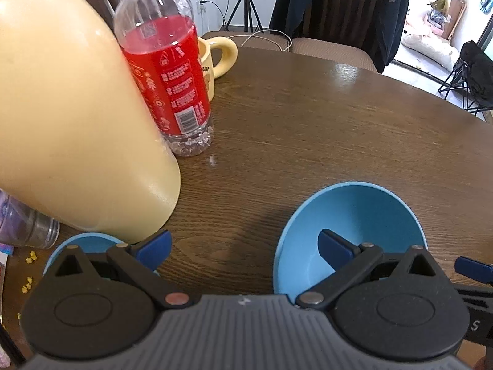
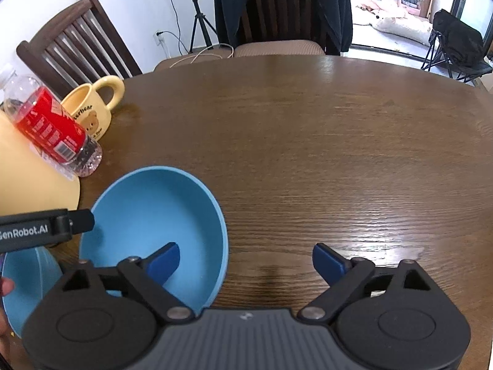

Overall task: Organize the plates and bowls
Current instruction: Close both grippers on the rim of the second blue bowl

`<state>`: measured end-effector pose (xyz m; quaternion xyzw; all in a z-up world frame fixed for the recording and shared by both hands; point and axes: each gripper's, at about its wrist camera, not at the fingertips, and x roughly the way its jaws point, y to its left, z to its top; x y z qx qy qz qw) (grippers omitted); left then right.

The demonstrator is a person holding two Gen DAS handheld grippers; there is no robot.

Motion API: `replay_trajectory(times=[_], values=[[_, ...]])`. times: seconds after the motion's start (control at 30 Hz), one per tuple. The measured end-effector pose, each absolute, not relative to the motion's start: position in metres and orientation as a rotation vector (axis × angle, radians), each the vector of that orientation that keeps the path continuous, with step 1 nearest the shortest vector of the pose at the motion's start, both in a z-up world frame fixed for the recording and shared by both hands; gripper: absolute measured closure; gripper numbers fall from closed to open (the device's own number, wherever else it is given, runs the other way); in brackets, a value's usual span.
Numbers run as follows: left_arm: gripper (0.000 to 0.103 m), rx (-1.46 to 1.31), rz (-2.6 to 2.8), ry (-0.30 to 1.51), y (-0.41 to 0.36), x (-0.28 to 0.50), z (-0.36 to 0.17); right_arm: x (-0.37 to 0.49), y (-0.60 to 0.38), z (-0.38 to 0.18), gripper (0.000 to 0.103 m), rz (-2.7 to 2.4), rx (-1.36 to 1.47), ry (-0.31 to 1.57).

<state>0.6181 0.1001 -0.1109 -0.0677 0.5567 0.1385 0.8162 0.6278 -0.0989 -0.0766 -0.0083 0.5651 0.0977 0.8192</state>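
We count two blue bowls on the brown wooden table point(image 2: 308, 141): the nearer blue bowl point(image 2: 160, 231) sits upright between our two grippers, and a second blue bowl point(image 2: 27, 289) lies just to its left, beside the big cream-yellow jug point(image 1: 71, 117). Our left gripper point(image 1: 243, 248) has its fingers spread wide and holds nothing; its right fingertip point(image 1: 334, 243) hangs over the hollow of the nearer bowl, while the left one sits at the jug's base, over the second bowl's rim. Our right gripper point(image 2: 245, 260) is equally wide apart and empty, its left fingertip point(image 2: 165, 260) inside the nearer bowl's rim and the other over bare wood. We cannot tell whether any fingertip actually touches a bowl. Farther out stand one clear bottle point(image 1: 163, 71) with red drink and a red label, one yellow bear mug point(image 2: 92, 108) behind it, and one clear cup point(image 1: 34, 231), mostly cut off at the left edge. The second bowl is largely hidden by the grippers in both views. Beyond the table we see chairs, one draped with a dark jacket point(image 2: 277, 6).
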Motion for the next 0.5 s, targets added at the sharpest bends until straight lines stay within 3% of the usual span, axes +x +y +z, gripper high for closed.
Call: replay_trajectory(times=[0.17, 0.4, 0.5], values=[[0.007, -0.144, 0.270, 1.196, 0.096, 0.620, -0.115, 0.632, -0.095, -0.083, 0.024, 0.217, -0.016, 1.212], [0.043, -0.163, 0.241, 1.212, 0.092, 0.621, -0.122, 0.634, -0.093, -0.088, 0.051, 0.243, 0.008, 1.220], [0.059, -0.172, 0.233, 1.217, 0.091, 0.622, -0.124, 0.635, -0.092, -0.089, 0.052, 0.245, 0.013, 1.219]])
